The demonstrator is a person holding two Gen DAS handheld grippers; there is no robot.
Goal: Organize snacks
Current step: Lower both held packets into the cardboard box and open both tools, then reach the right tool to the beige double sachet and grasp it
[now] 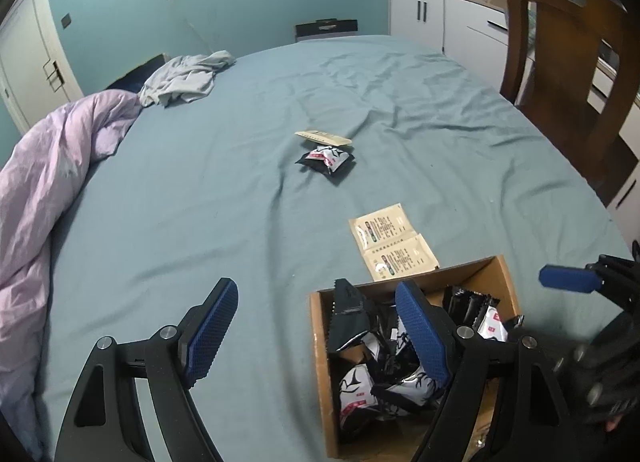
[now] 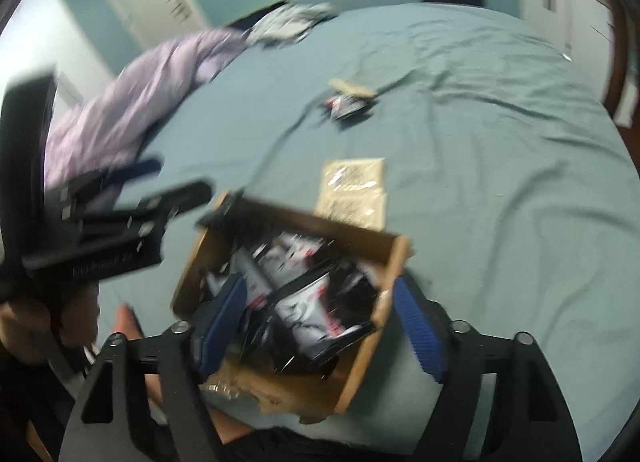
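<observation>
An open cardboard box (image 1: pixel 319 346) stands on the blue bed sheet, filled with black-and-white snack packets (image 1: pixel 360 386). My left gripper (image 1: pixel 316 330) is open, its right finger over the box and its left finger over bare sheet. Further up the bed lie two beige sachets (image 1: pixel 394 242), a black-and-white packet (image 1: pixel 328 159) and a beige stick packet (image 1: pixel 323 137). In the blurred right wrist view my right gripper (image 2: pixel 320 320) is open over the box (image 2: pixel 312 221); one finger is inside it, the other outside its right wall. Nothing is gripped. The sachets (image 2: pixel 354 189) lie just beyond.
A purple duvet (image 1: pixel 52 181) is bunched along the left side and a grey garment (image 1: pixel 184 75) lies at the far left. A wooden chair (image 1: pixel 560 61) and white cabinets (image 1: pixel 432 17) stand beyond the bed's right edge. A hand (image 2: pixel 40 314) holds the left gripper (image 2: pixel 172 181).
</observation>
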